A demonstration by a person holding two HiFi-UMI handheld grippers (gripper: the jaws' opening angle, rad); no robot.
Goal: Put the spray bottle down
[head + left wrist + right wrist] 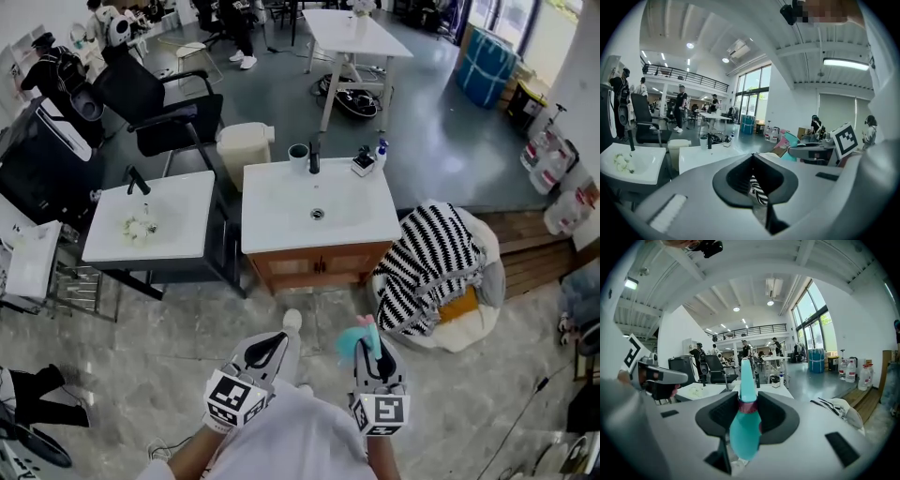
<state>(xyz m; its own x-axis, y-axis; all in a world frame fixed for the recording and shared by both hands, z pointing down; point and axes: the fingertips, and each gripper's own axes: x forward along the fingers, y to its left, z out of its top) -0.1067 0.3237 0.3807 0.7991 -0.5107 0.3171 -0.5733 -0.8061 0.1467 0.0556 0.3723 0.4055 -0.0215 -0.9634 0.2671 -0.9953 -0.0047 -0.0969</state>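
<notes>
A teal spray bottle [359, 339] with a dark red collar sits between the jaws of my right gripper [370, 354], which is shut on it. In the right gripper view the spray bottle [745, 427] points forward and up out of the right gripper [746, 401], pads pressed on its neck and body. My left gripper [272, 345] hangs beside it at the bottom of the head view, jaws together with nothing in them. In the left gripper view the left gripper [752, 157] closes to a tip. Both point toward a white sink vanity [281, 220] ahead.
On the vanity's back edge stand a cup [298, 153], a black faucet [314, 155] and a small pump bottle [381, 155]. A second white basin [178, 234] is to the left. A striped cloth [436, 262] lies on a beanbag at the right. A black chair [159, 103] and a bin [244, 150] stand behind.
</notes>
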